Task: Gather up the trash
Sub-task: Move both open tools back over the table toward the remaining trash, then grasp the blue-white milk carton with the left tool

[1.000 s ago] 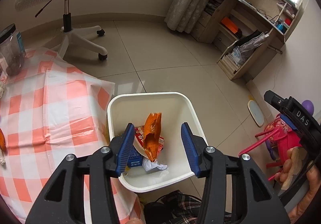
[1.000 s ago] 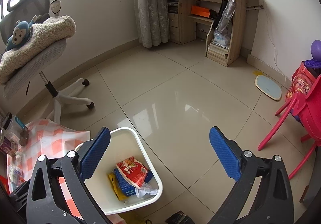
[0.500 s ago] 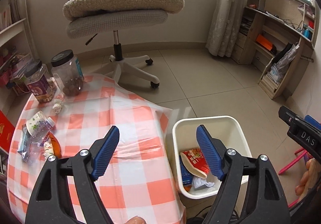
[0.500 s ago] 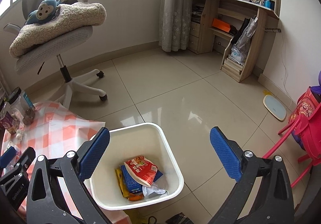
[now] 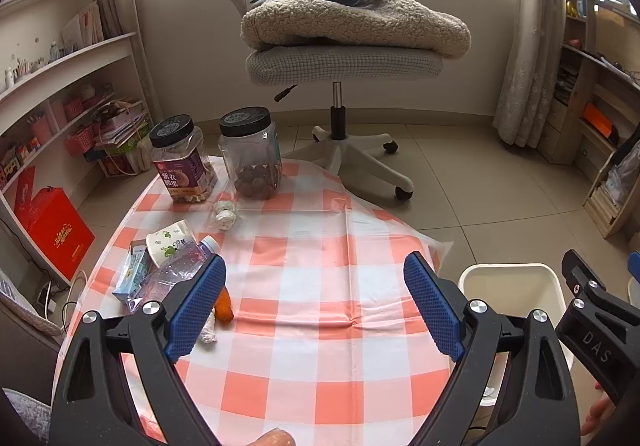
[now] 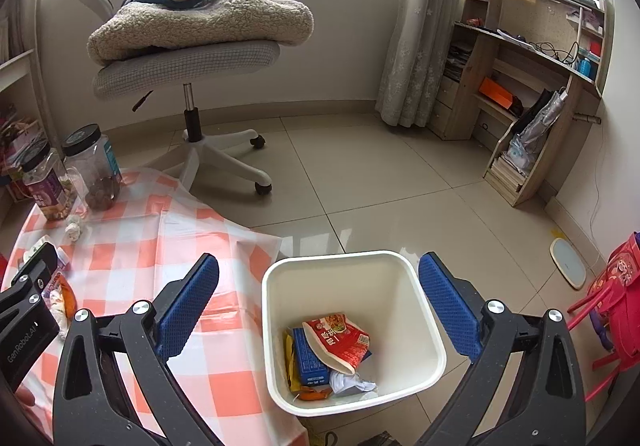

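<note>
My left gripper [image 5: 312, 270] hangs over the orange-checked tablecloth [image 5: 320, 378], its jaws opening wide with nothing between them. To its left lies the trash: a paper cup [image 5: 170, 242], a clear plastic bottle [image 5: 176, 274], a small carton [image 5: 130, 278], an orange wrapper [image 5: 224, 306] and crumpled tissue [image 5: 208, 330]. A white paper wad [image 5: 225, 212] lies near the jars. My right gripper [image 6: 319, 266] stands open and empty above the white bin [image 6: 276, 326]. In the bin lie a red packet [image 6: 340, 334], a blue box [image 6: 310, 358] and an orange wrapper [image 6: 312, 394].
Two black-lidded jars [image 5: 182, 162] [image 5: 252, 154] stand at the table's far edge. A swivel chair [image 5: 344, 62] with a blanket and a toy monkey stands behind. Shelves line the left wall; a desk [image 6: 532, 86] and a red child's chair [image 6: 600, 306] are on the right. The bin stands on the floor at the table's right edge.
The left gripper let go of an orange wrapper over the bin, opened wide and swung left to above the table. The right gripper swung left too, and the bin now sits centred beneath it.
</note>
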